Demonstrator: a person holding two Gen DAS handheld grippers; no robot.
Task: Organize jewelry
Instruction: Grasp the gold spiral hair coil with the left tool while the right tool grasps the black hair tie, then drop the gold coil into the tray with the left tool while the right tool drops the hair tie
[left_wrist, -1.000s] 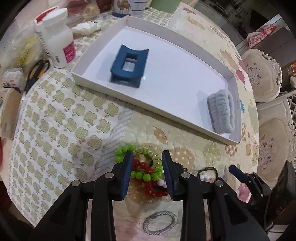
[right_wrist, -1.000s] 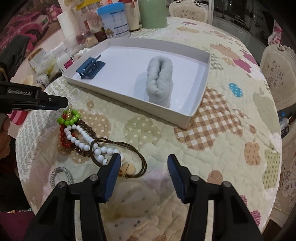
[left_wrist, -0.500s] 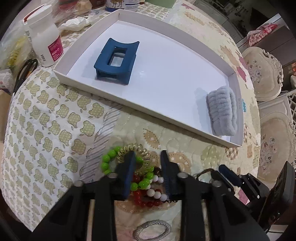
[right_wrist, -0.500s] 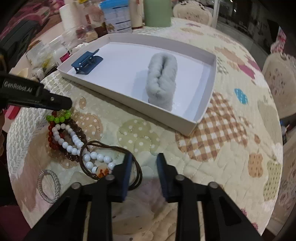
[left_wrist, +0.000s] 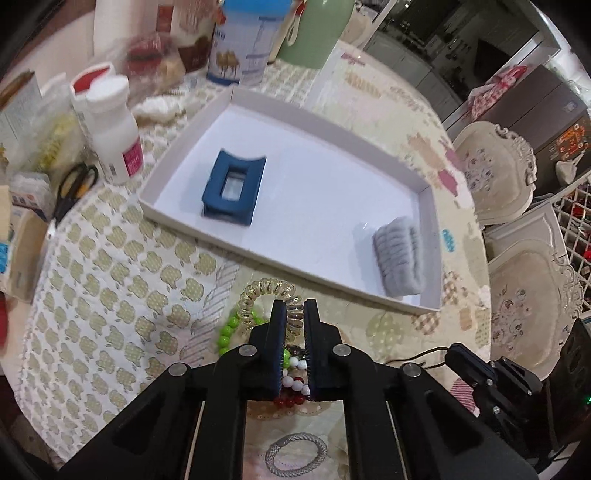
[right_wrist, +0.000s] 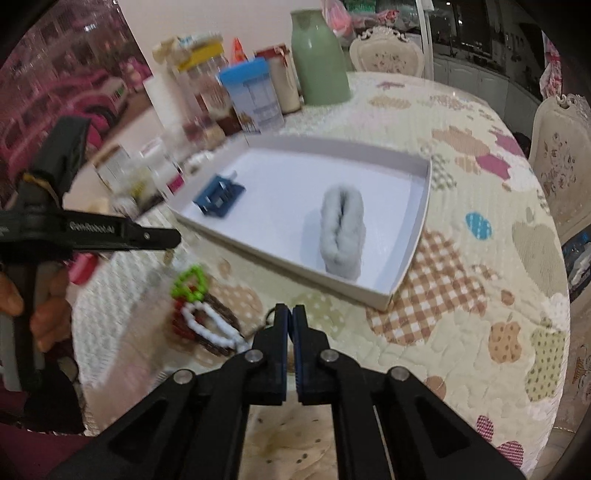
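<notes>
My left gripper is closing on a clear spiral hair tie and its pads press it; the coil hangs above the bead pile. Under it lie a green bead bracelet, white beads and a silver ring bracelet. My right gripper is shut, with a thin brown cord pinched at its tips. The white tray holds a blue hair claw and a grey scrunchie. In the right wrist view the left gripper hangs over the green beads.
Bottles, jars and a green vase crowd the table's far left behind the tray. Scissors and a white pill bottle stand left of the tray. Ornate chairs line the right. A hand grips the left tool.
Both grippers closed and rose. The left one took the spiral hair tie and lifted it off the bead pile. The right one shut on the brown cord.
</notes>
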